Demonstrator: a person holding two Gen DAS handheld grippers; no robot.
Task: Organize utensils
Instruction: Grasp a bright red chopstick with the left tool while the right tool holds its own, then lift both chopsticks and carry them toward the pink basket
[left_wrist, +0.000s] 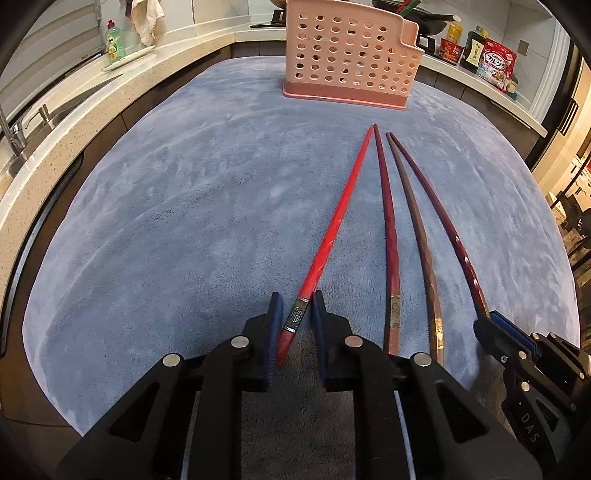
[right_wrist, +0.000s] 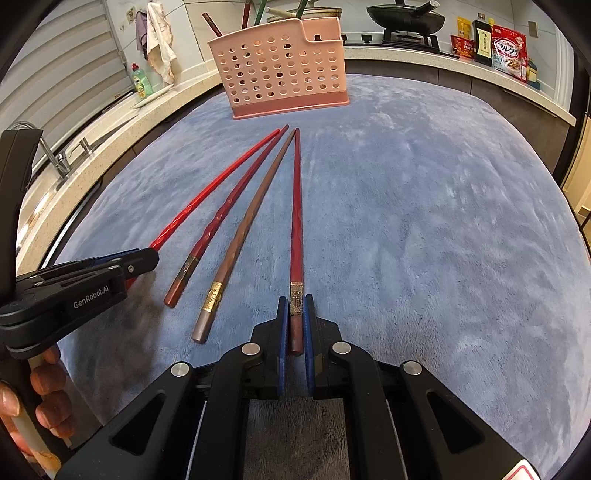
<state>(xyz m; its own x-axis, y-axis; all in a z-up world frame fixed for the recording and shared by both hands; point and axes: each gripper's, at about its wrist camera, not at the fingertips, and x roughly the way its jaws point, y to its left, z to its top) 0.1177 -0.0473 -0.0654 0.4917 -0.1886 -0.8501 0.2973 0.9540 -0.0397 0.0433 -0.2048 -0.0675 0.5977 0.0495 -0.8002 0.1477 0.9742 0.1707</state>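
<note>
Chopsticks (right_wrist: 246, 236), four, fanned on cloth (right_wrist: 424, 221) short of far rack (right_wrist: 280, 70), looked light, stiff, slick; left gripper (left_wrist: 296, 295) part-open astride red one (left_wrist: 336, 221) at thick near end, right gripper (right_wrist: 295, 301) pinched on rightmost (right_wrist: 296, 221) likewise.

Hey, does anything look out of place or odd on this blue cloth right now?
Nothing stands out. Four chopsticks lie fanned on the blue cloth, tips converging toward the upright pink utensil basket. No spill or damage shows. Each tool straddles an outer chopstick's handle end.
</note>
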